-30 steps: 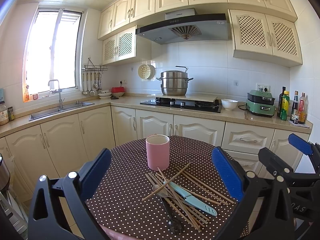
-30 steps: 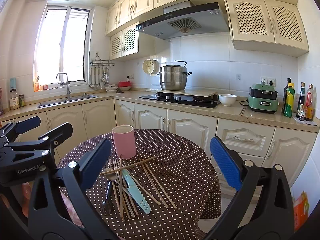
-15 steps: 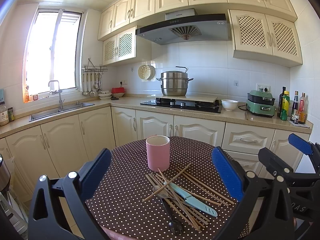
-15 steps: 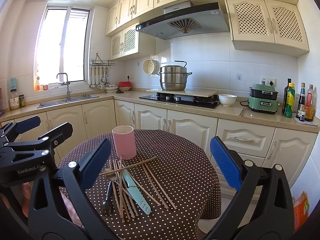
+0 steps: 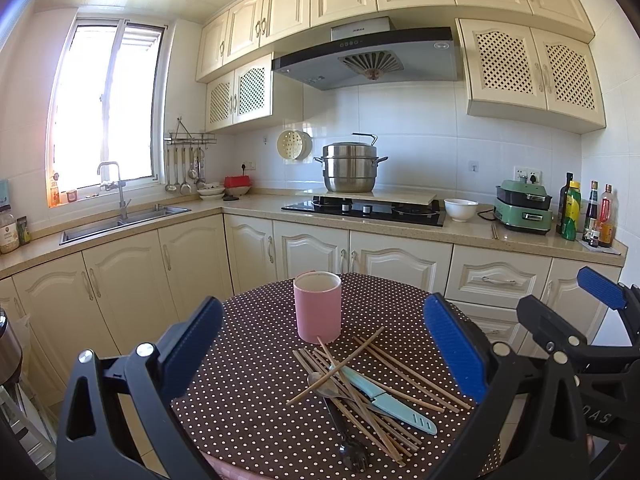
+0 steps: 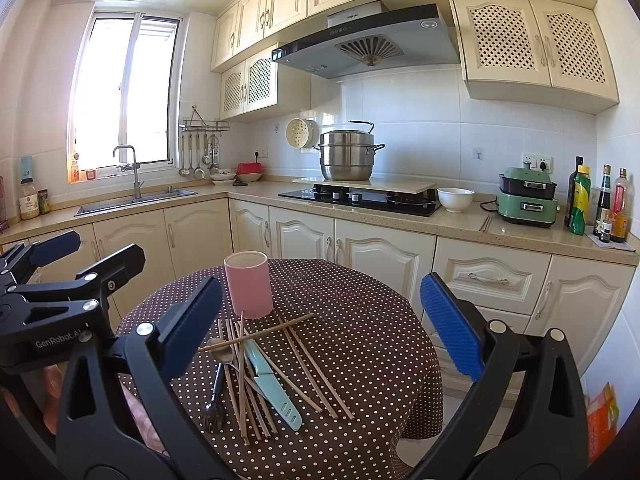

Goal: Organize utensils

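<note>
While both claws gape empty, left claw (image 5: 322,354), right claw (image 6: 320,332), chopsticks (image 6: 256,368) beside pink cup (image 6: 248,286)

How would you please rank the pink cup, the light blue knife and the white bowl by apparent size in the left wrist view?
1. pink cup
2. light blue knife, long but slim
3. white bowl, though it stands much farther away, so its true size is unsure

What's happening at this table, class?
A person holds a hand-held gripper in each hand above a round polka-dot table. Both the left hand-held gripper and the right hand-held gripper are open and hold nothing. A heap of chopsticks, a light blue knife, a spoon and a fork lies untouched beside an upright pink cup.
</note>
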